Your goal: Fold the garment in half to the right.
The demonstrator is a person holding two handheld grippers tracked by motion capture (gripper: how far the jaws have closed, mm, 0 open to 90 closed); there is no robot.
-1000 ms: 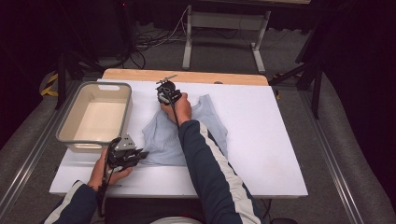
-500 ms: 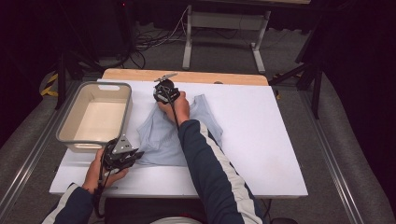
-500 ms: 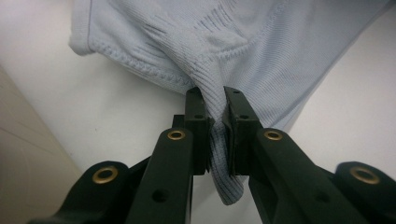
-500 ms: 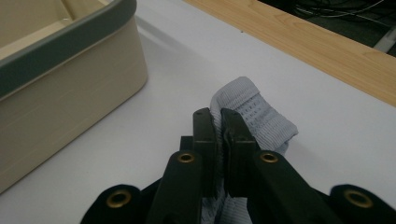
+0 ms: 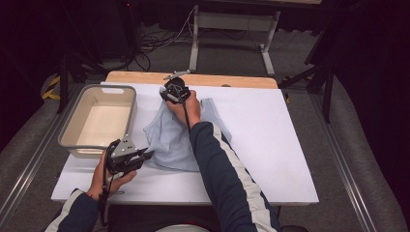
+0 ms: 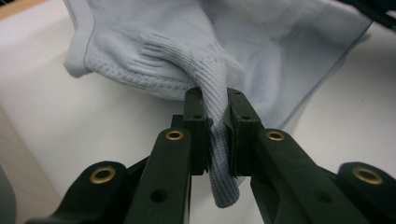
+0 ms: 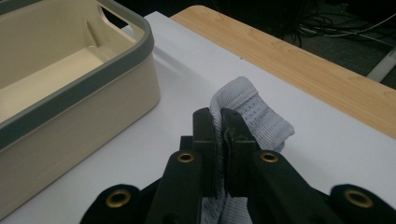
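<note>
A pale blue knitted garment [image 5: 179,137] lay rumpled on the white table [image 5: 270,145], just right of a beige bin [image 5: 99,121]. The left gripper [image 6: 215,114] had its jaws clamped nearly closed on a ribbed edge at the near side; the right gripper [image 7: 219,123] pinched a ribbed band at the far side, jaws almost together. Both holds took only a narrow bite of stretchy knit, so a lift or a pull apart could drag the fabric out of one grip, and the loose side would likely sag and bunch on the table.
</note>
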